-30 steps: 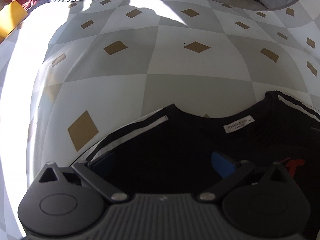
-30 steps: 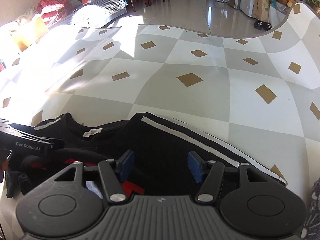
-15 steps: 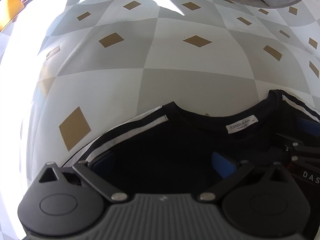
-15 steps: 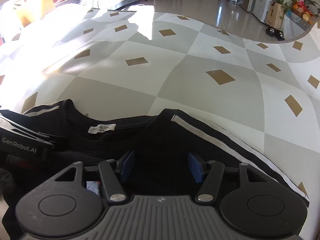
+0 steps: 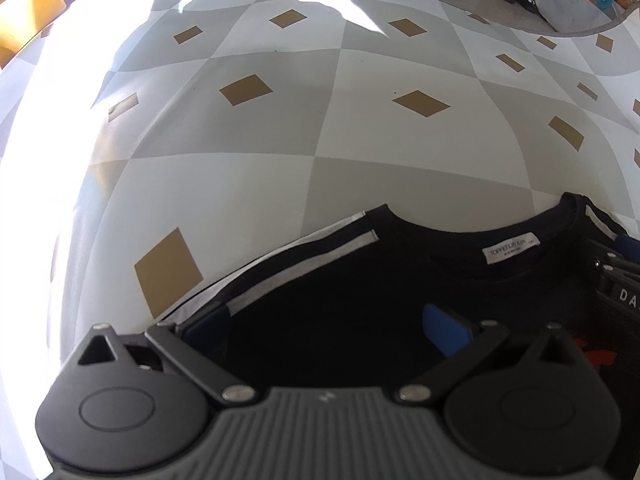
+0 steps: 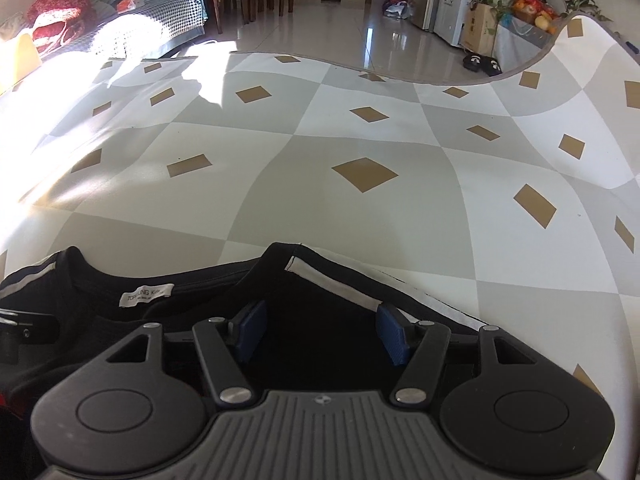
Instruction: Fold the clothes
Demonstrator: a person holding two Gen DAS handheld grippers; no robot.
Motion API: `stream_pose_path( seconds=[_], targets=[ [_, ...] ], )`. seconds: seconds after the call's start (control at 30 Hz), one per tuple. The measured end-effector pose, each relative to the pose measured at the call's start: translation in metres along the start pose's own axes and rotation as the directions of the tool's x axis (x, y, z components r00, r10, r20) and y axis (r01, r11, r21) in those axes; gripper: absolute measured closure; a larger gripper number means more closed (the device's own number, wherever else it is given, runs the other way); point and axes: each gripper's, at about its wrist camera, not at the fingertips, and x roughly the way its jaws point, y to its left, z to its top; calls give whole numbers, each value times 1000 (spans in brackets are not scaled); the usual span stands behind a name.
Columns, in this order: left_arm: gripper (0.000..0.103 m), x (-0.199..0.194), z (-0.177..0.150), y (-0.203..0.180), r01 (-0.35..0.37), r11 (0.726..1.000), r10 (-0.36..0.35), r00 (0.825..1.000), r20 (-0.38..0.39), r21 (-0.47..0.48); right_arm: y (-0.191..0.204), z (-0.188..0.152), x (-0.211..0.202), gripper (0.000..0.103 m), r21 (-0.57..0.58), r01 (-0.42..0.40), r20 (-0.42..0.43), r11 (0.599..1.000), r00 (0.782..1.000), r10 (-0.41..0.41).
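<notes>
A black shirt [image 5: 400, 288] with white shoulder stripes and a white neck label [image 5: 514, 249] lies on the checked mat [image 5: 360, 140], collar toward the far side. My left gripper [image 5: 326, 324] hangs open over the shirt's left shoulder, one blue pad at the striped edge. In the right wrist view the same shirt [image 6: 200, 300] shows its label [image 6: 146, 294]. My right gripper [image 6: 322, 330] stands open over the right shoulder by the white stripe [image 6: 336, 286], with no fabric pinched. Each gripper shows at the edge of the other's view: the right gripper [image 5: 618, 276], the left gripper [image 6: 20, 332].
The grey, white and tan mat [image 6: 360, 168] stretches far beyond the shirt. Past its far edge lie a shiny tiled floor, black slippers [image 6: 480, 63], a checked sofa [image 6: 160, 20] with a red bundle, chairs and potted plants. Strong sunlight washes out the left side.
My right gripper has come lower and nearer the shirt's right shoulder, and has entered the left wrist view at its right edge. The left gripper has hardly moved. Both stay open.
</notes>
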Motion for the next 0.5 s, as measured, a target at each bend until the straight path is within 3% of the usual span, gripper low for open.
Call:
stream_pose_path(
  seconds=[0.5],
  targets=[
    [0,11,3,0,4,1000,-4,1000,-10,24,-11,9,8,44,67,52,5,996,999,-52]
  ],
)
